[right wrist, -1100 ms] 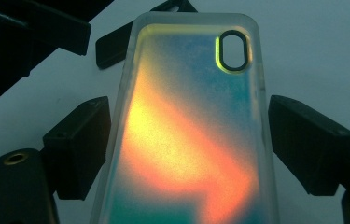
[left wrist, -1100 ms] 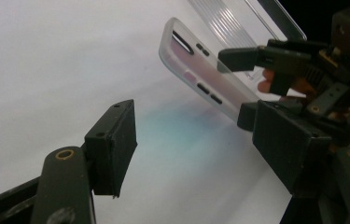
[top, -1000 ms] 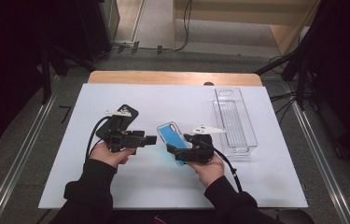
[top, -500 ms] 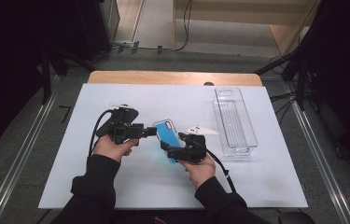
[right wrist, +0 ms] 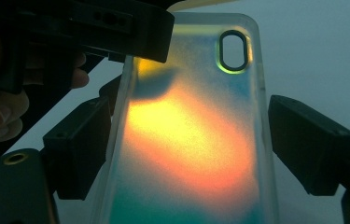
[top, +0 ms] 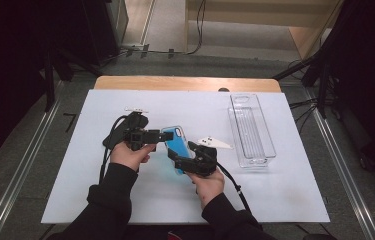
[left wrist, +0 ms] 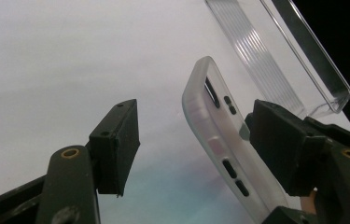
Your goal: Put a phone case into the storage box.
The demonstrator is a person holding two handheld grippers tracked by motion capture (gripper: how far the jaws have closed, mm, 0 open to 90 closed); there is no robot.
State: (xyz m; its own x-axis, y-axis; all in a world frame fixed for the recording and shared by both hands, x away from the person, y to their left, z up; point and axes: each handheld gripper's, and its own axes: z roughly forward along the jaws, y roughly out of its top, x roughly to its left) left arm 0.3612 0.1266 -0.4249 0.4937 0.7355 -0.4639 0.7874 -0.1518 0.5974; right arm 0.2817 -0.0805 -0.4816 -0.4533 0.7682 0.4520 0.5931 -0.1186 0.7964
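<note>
A translucent phone case (top: pixel 174 140), blue-tinted from above, hangs tilted over the white table (top: pixel 125 200). My right gripper (top: pixel 181 152) is shut on its lower end, with the pads at the case's two long edges (right wrist: pixel 191 140). My left gripper (top: pixel 162 135) comes in from the left at the case's camera end. Its jaws have just been closing a little but stand open. The case's rim (left wrist: pixel 210 121) lies between them, close by one pad (left wrist: pixel 284 144) and well apart from the other pad (left wrist: pixel 121 140).
A clear plastic tray (top: pixel 251 127) lies lengthwise at the table's right side, and its ribbed floor (left wrist: pixel 280 60) lies beyond the case. Black cables trail from both grippers. A wooden edge (top: pixel 185 83) borders the table's far side.
My left gripper has moved right, from beside the case to its camera end, and the case's rim now sits between its jaws. The right gripper has shifted slightly left with the case.
</note>
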